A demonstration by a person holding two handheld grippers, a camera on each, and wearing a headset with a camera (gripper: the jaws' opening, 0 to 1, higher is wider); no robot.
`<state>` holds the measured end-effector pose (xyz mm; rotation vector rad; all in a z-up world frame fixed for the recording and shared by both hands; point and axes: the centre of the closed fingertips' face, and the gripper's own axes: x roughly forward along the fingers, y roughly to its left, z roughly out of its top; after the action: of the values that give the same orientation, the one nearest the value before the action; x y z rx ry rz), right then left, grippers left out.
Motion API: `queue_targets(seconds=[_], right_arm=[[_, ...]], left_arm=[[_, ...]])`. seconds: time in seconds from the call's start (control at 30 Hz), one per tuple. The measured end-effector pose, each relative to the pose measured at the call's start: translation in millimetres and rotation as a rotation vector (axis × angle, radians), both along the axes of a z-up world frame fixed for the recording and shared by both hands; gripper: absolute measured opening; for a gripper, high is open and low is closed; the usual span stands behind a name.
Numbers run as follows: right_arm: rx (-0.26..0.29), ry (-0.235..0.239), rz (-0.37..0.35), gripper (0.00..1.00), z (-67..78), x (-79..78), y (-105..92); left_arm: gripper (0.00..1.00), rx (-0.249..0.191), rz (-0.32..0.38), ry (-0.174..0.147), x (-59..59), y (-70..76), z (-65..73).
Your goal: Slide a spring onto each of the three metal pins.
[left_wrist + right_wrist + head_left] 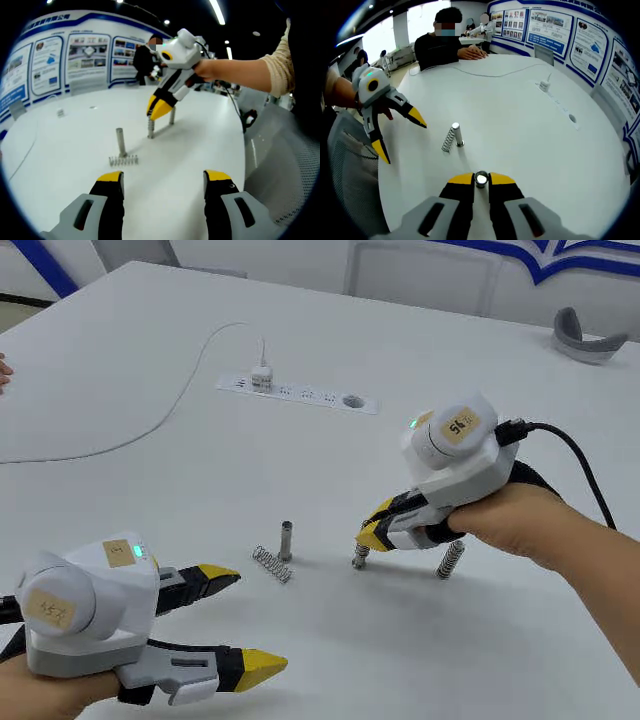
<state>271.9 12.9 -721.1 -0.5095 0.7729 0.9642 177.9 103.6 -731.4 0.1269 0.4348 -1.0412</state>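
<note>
item: springs to pins, on white table.

pins, three, upright in a row: left pin bare; middle pin; right pin.

springs, three: right spring seated on the right pin; middle spring on the middle pin; loose spring lying at the left pin's foot.

tongs, two: right tongs narrow, nipping the middle spring at the pin top; left tongs wide, empty, near side.

handling, as judged: push straight down along the pin, no tilt, and let go once the spring is seated.
</note>
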Motion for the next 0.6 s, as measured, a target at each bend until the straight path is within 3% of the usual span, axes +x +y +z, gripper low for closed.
queue_targets(seconds=[0.23, 0.6], right_arm=[[-0.007, 0.008, -0.011, 0.12, -11.1, 0.0, -0.3], [-0.011, 0.011, -0.020, 0.13, -15.7, 1.2, -0.5]], left_arm=[[0.65, 0.003, 0.001, 0.001, -0.3, 0.1, -0.5], [0.65, 0.003, 0.012, 0.003, -0.2, 2.6, -0.7]])
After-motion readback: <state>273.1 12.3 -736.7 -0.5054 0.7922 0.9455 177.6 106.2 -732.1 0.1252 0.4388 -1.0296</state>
